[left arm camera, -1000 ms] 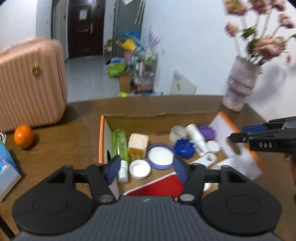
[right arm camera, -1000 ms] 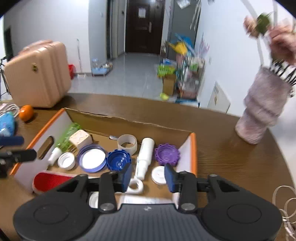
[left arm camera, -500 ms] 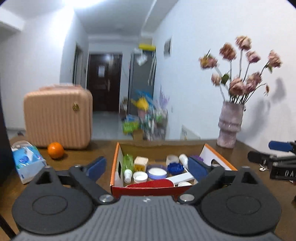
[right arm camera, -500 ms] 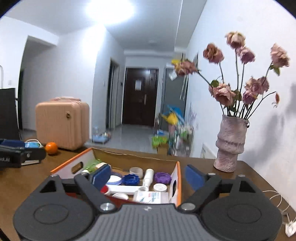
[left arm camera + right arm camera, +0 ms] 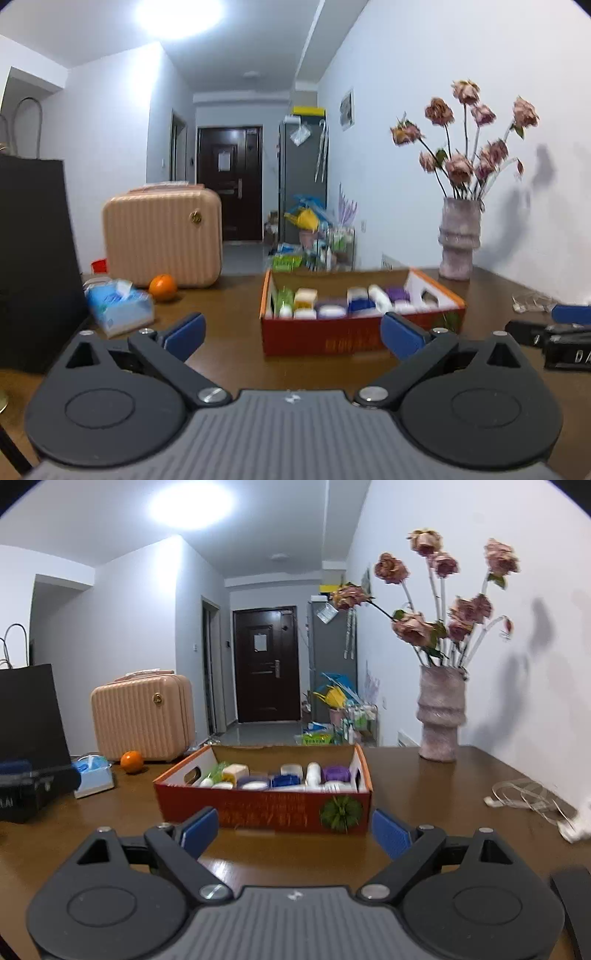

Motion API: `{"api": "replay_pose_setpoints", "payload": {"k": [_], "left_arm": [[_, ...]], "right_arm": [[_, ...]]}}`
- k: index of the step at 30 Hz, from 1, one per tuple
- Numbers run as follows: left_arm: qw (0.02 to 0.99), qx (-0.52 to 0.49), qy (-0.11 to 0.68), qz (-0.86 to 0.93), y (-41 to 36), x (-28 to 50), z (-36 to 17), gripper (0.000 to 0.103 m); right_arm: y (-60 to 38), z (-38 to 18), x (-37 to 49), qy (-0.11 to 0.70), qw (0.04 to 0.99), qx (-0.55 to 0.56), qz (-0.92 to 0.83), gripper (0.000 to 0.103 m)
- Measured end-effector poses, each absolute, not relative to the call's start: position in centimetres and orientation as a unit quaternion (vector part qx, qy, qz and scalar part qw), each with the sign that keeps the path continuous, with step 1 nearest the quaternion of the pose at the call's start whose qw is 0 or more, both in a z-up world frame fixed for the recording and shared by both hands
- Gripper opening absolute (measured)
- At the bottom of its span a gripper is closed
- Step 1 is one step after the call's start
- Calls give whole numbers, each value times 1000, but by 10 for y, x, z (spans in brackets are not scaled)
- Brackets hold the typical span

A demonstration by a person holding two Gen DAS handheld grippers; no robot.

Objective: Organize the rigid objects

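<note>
A red and orange cardboard box (image 5: 332,338) (image 5: 266,814) stands on the brown table. It holds several rigid items: a green bottle (image 5: 283,297), a cream jar (image 5: 233,771), white and blue lids (image 5: 286,781), a white bottle (image 5: 313,773), a purple cap (image 5: 335,774). My left gripper (image 5: 293,334) is open and empty, low over the table in front of the box. My right gripper (image 5: 295,830) is open and empty, also just in front of the box. The right gripper shows at the right edge of the left wrist view (image 5: 557,332).
A pink suitcase (image 5: 162,238), an orange (image 5: 162,287) and a blue tissue pack (image 5: 118,310) sit at the left. A black bag (image 5: 33,258) stands at the far left. A vase of dried roses (image 5: 439,720) stands at the right rear. Clear wrapping (image 5: 532,797) lies at the right.
Both grippers have pulled back from above the box to low over the table in front of it, and both have opened wide.
</note>
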State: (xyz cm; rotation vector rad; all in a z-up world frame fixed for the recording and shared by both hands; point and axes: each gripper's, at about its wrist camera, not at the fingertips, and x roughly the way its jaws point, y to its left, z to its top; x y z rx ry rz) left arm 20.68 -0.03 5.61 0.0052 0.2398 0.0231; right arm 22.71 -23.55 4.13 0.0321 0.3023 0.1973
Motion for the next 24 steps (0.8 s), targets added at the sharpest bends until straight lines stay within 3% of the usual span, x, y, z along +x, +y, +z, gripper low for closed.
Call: {"api": "replay_pose_setpoints", "payload": {"k": [14,24], "left_arm": [[990,18,137,-11,-2,32,30,103],[992,43,115,-14,-17,2,26,103]], "right_arm": [[-221,16,27,144,984,-2,107,103],[-218,16,16,142,985,2,98,103]]}}
